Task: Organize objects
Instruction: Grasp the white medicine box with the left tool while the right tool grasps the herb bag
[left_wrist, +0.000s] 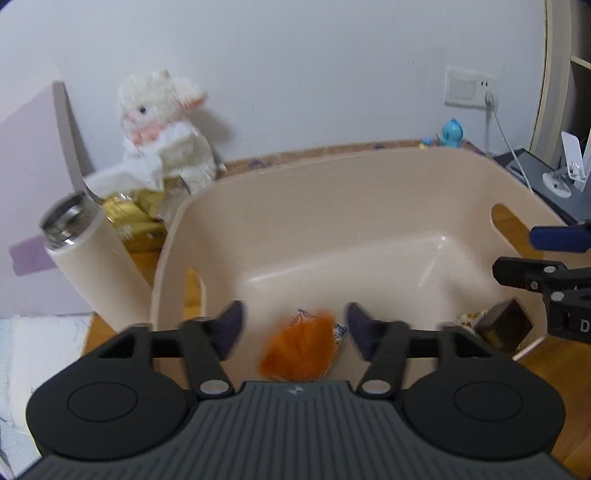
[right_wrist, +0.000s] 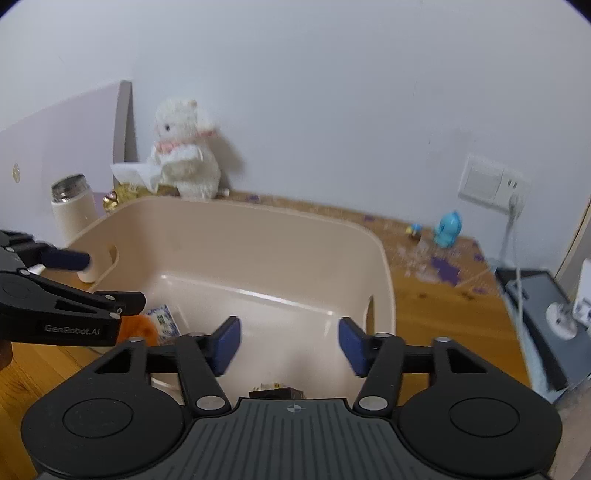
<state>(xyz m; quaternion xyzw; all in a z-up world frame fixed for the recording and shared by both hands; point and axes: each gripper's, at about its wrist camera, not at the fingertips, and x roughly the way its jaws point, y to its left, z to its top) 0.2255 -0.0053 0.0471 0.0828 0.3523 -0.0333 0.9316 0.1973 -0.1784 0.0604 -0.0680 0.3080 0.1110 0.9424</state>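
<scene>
Tools hang released over the beige bin (left_wrist: 354, 192): left tool (left_wrist: 295, 332) above an orange packet (left_wrist: 301, 349) lying inside, right tool (right_wrist: 290, 345) above a dark box (right_wrist: 277, 392) there.

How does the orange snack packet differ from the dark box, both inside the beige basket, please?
The orange snack packet is soft, crinkled and bright; the dark box is rigid, angular and brown-black. The packet lies near the basket's left side, in front of the left gripper; the box sits tilted in its right corner. Neither is gripped.
</scene>
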